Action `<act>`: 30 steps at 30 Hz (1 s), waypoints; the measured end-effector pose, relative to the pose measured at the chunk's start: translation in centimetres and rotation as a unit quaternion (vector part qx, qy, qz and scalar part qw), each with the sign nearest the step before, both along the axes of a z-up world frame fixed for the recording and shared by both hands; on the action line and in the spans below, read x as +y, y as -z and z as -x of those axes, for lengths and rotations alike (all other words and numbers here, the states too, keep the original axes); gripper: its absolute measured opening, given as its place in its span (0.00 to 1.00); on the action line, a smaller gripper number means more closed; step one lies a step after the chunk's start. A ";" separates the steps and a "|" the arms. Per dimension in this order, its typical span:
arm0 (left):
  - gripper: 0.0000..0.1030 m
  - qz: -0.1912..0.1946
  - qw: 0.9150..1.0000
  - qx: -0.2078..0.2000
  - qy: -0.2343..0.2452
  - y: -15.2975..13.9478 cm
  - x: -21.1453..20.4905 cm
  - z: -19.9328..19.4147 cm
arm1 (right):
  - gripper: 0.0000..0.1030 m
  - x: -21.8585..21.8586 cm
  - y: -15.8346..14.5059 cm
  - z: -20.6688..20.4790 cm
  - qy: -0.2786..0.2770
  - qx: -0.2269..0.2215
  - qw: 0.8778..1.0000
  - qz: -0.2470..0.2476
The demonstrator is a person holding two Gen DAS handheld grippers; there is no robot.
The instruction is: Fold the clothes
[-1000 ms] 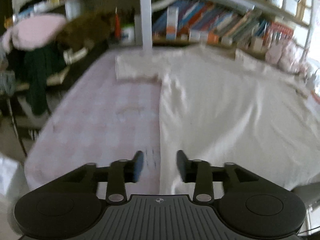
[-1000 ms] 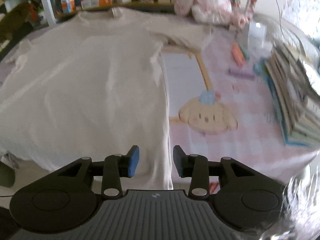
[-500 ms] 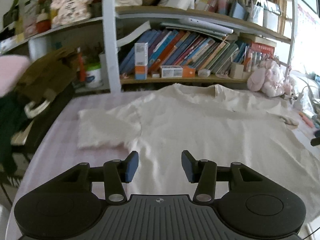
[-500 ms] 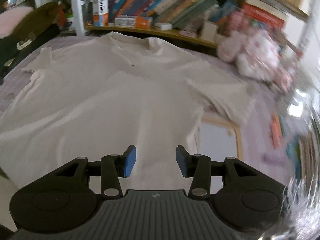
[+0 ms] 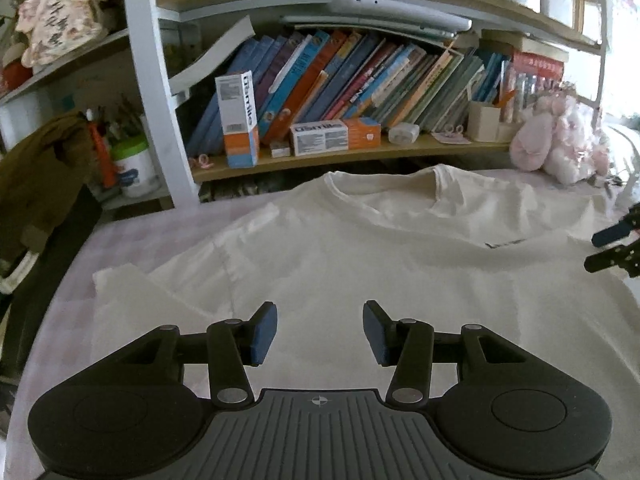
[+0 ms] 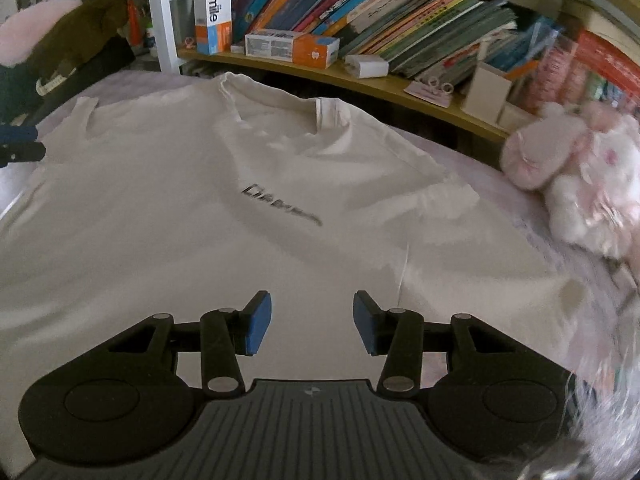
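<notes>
Cream T-shirt point(image 5: 360, 264) lies spread flat, front up, on the pink checked tablecloth point(image 5: 132, 236) below the bookshelf point(image 5: 320, 152), left gripper point(image 5: 319, 332) and right gripper point(image 6: 307, 322) above it, jaws apart, empty.

T-shirt point(image 6: 200, 240) hem cut off | chest print point(image 6: 280, 206) blurred; unreadable

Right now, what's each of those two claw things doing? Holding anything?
Left gripper: open, empty, above the T-shirt.
Right gripper: open, empty, above the same shirt.
</notes>
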State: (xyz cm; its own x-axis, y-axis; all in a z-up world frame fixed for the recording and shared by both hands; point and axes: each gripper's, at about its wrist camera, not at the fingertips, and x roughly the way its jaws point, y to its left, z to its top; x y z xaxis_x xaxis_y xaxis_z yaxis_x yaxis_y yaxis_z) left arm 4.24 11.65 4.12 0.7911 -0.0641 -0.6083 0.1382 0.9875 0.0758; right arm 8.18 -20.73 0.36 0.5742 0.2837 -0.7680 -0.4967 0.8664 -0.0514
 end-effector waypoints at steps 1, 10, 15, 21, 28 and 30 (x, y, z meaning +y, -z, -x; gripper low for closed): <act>0.46 -0.004 1.000 0.001 -0.001 0.3 -0.2 -0.7 | 0.42 0.0 0.1 -1.1 -0.006 -0.003 1.000 0.004; 0.46 -0.021 1.000 0.020 0.012 2.4 -1.0 -7.4 | 0.42 1.5 -0.8 -11.6 -0.079 -0.044 0.995 0.039; 0.46 -0.044 0.998 0.017 0.038 3.3 -1.7 -9.8 | 0.42 2.7 -0.3 -16.1 -0.124 -0.059 0.989 0.059; 0.46 -0.037 0.998 0.013 0.040 3.5 -1.7 -12.6 | 0.42 4.3 0.0 -19.6 -0.153 -0.074 0.983 0.063; 0.46 -0.025 0.998 0.016 0.051 4.1 -2.2 -13.9 | 0.41 7.5 1.0 -21.7 -0.253 -0.091 0.959 0.095; 0.46 -0.026 0.998 0.020 0.052 4.3 -2.2 -14.2 | 0.33 8.4 1.6 -22.4 -0.268 -0.082 0.954 0.104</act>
State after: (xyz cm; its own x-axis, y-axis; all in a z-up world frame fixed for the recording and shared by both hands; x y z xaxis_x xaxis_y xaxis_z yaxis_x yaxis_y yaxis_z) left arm 18.44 9.44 -0.22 0.7571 -0.1121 -0.6436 0.2437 0.9625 0.1191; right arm 30.59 -12.38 -1.28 0.5073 0.4215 -0.7517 -0.8360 0.4524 -0.3105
